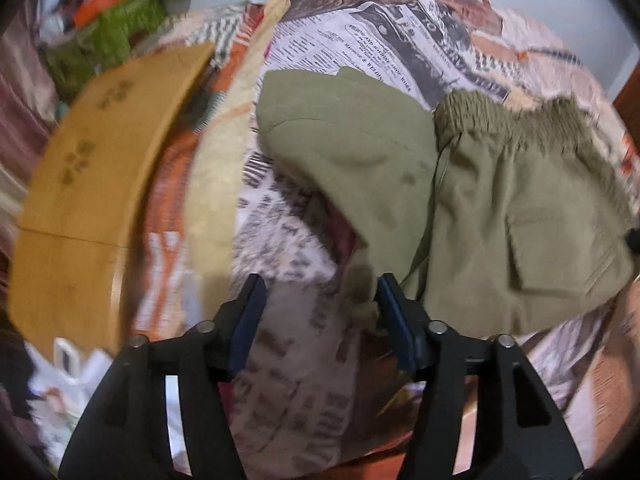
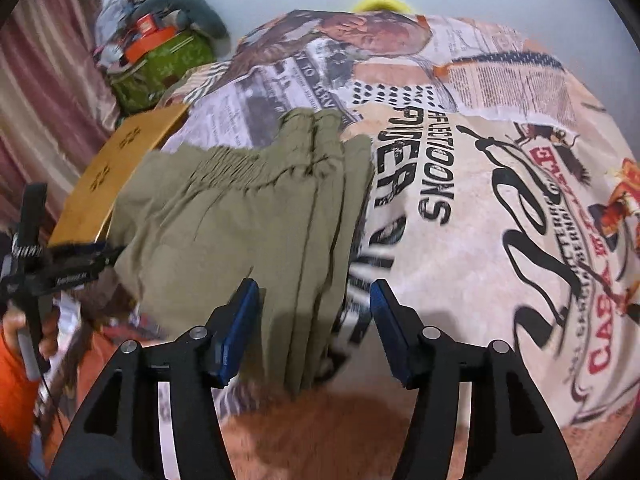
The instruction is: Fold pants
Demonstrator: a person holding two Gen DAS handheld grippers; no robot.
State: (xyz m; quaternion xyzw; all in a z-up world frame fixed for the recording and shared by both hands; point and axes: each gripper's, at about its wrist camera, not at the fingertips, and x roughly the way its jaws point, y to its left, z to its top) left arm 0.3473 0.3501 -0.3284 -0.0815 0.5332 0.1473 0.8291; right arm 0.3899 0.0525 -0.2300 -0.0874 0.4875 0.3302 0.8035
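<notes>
Olive-green pants [image 1: 480, 200] lie folded on a bed cover printed with newspaper text [image 1: 360, 40]. Their elastic waistband [image 1: 512, 116] is at the far side and a flap pocket [image 1: 552, 248] faces up. My left gripper [image 1: 320, 284] is open just above the cover, with a small tip of the cloth [image 1: 360, 296] beside its right finger. In the right wrist view the pants [image 2: 240, 220] show stacked folded edges. My right gripper [image 2: 315, 286] is open, and the near folded edge lies between its fingers with the pads not pressing it.
A tan wooden board [image 1: 92, 160] runs along the bed's left side. Behind it is a pile with a green bag [image 2: 160, 64] and a striped curtain [image 2: 40, 80]. The printed cover [image 2: 500, 220] stretches right of the pants. The other gripper [image 2: 60, 268] and a hand [image 2: 24, 332] appear at left.
</notes>
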